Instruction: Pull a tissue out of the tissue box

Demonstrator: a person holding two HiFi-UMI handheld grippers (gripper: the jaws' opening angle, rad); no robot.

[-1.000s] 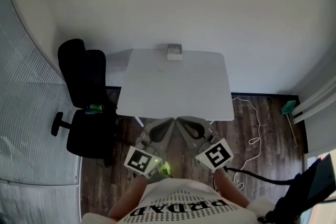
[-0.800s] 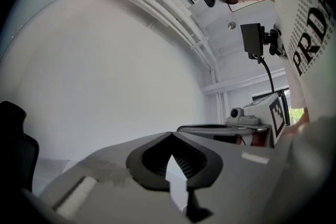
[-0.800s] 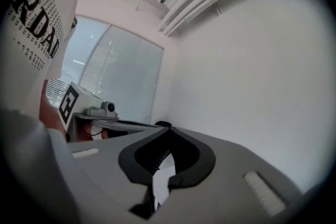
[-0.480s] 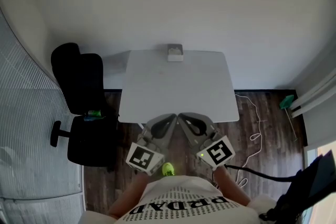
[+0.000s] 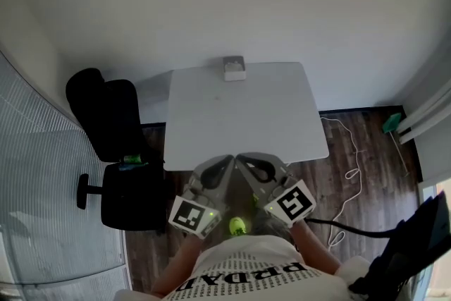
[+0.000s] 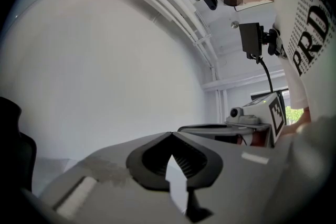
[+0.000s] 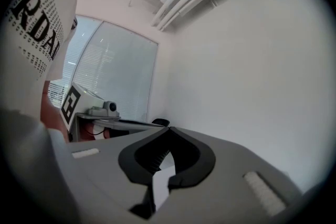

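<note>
Tissue box point(image 5: 235, 69) at table point(image 5: 243, 120) far edge, L tongs point(image 5: 227, 161), R tongs point(image 5: 241, 159) closed, empty, at near edge.

Pale grey table point(image 5: 246, 116), white tissue box point(image 5: 234, 69), black chair point(image 5: 113, 144), dark brown wood-grain floor point(image 5: 366, 151); left gripper point(image 5: 229, 160) and right gripper point(image 5: 239, 157) are grey, with black-and-white square markers point(image 5: 190, 215)

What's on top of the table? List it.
Only the tissue box, at the far edge of the table. The left gripper and right gripper hide part of its near edge.

Tissue box point(image 5: 234, 69) too small for detail; person point(image 5: 246, 273) cut off at btm edge.
</note>
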